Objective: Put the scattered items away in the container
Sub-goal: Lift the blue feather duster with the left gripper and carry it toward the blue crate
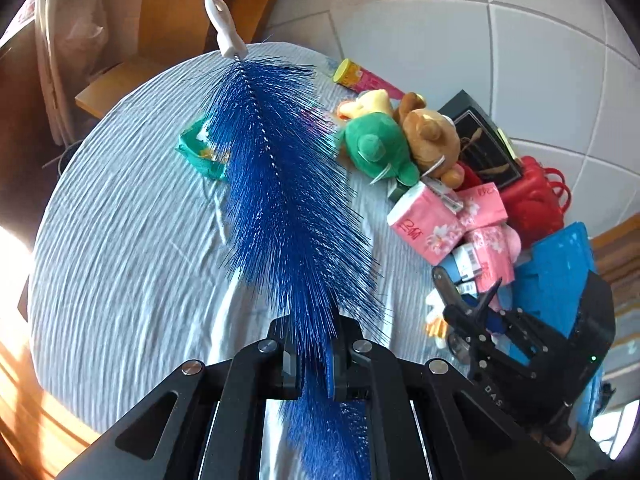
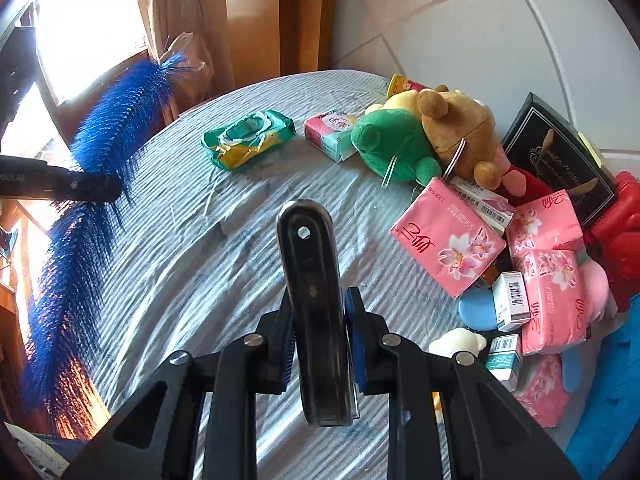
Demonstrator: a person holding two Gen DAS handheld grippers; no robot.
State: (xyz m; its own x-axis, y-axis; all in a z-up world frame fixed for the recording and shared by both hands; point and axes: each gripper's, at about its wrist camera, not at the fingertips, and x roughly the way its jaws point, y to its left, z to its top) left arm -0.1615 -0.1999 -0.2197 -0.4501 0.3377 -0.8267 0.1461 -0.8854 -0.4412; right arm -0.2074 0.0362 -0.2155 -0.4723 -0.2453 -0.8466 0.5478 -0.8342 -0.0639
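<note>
My left gripper (image 1: 314, 356) is shut on a long blue bristle brush (image 1: 288, 184) with a white handle (image 1: 224, 28), held above the table. It also shows in the right wrist view (image 2: 100, 148), with the left gripper (image 2: 80, 182) at the far left. My right gripper (image 2: 320, 344) is shut on a dark folded knife handle (image 2: 312, 292), and shows in the left wrist view (image 1: 480, 316). A green wipes pack (image 2: 248, 138), a pink-and-green pack (image 2: 330, 130), plush toys (image 2: 424, 136) and pink tissue packs (image 2: 448, 236) lie on the table. A blue container (image 1: 560, 256) sits at right.
The round table has a striped grey cloth (image 2: 180, 240). A black box (image 2: 556, 156), a red case (image 2: 624, 236), small medicine boxes (image 2: 510, 300) and a yellow-pink tube (image 1: 360, 76) crowd the right side. Curtains and a window stand behind the table.
</note>
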